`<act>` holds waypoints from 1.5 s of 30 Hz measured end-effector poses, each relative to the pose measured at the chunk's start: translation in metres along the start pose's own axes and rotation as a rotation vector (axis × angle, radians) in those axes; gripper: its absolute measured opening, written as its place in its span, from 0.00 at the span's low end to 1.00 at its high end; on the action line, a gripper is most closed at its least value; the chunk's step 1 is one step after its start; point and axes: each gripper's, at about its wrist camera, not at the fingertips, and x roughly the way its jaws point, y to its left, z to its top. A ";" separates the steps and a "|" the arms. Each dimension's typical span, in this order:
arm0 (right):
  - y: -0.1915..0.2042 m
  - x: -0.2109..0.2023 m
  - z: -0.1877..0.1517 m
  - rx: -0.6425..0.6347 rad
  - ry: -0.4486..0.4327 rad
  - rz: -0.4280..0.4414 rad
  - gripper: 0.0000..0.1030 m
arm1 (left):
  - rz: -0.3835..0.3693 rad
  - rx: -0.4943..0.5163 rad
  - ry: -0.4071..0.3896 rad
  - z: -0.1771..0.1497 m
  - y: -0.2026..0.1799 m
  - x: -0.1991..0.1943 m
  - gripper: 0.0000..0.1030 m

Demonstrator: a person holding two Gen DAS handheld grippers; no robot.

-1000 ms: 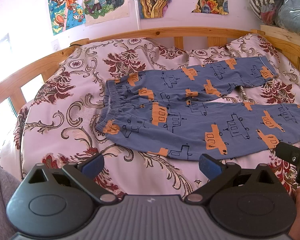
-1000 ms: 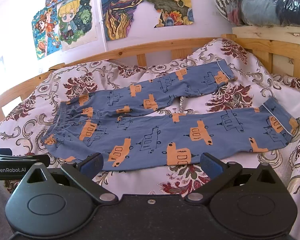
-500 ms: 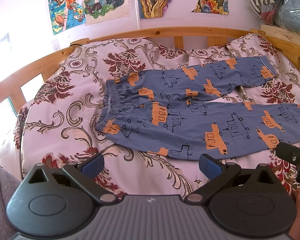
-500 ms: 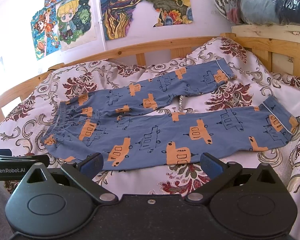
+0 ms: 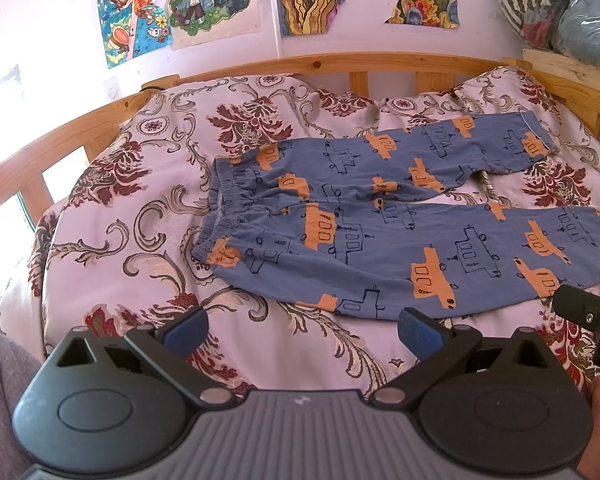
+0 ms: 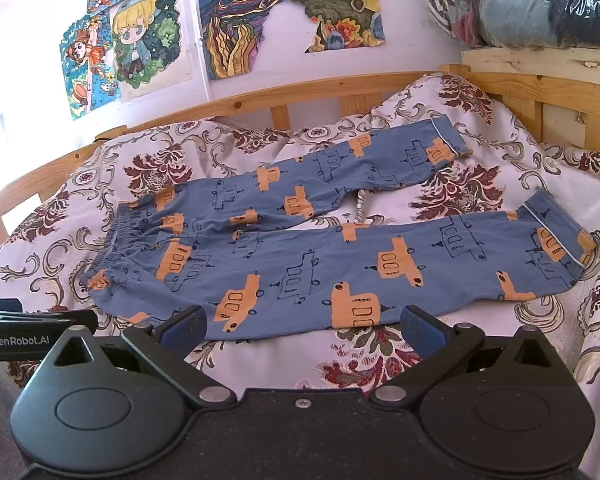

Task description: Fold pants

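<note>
Blue pants (image 5: 380, 216) (image 6: 300, 248) with orange and outlined vehicle prints lie spread flat on the bed, waistband to the left, both legs running right and apart. My left gripper (image 5: 302, 326) is open, hovering over the bedspread just in front of the near leg's edge, below the waist area. My right gripper (image 6: 304, 324) is open too, its blue fingertips (image 6: 188, 322) at the near leg's lower edge, nothing between them. The near leg's cuff (image 6: 560, 236) lies to the right; the far leg's cuff (image 6: 448, 140) lies near the headboard.
A floral bedspread (image 5: 120, 240) covers the bed inside a wooden rail (image 5: 320, 64). Posters (image 6: 236, 24) hang on the wall. Bagged clothes (image 6: 540, 4) sit on a wooden shelf at the upper right. Part of the other gripper (image 5: 588, 320) shows at the right edge.
</note>
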 end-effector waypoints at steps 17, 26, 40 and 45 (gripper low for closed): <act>-0.003 0.004 0.000 -0.014 -0.009 -0.032 0.99 | -0.100 -0.088 0.175 0.020 0.020 0.020 1.00; -0.004 0.041 0.041 -0.216 0.081 0.080 1.00 | -0.188 0.109 0.129 0.101 0.071 0.066 1.00; 0.031 0.248 0.150 -0.619 0.125 0.378 0.99 | -0.284 0.510 0.036 0.196 0.103 0.237 1.00; 0.060 0.333 0.195 -0.708 0.191 0.504 0.99 | -0.397 0.544 0.121 0.212 0.116 0.288 0.93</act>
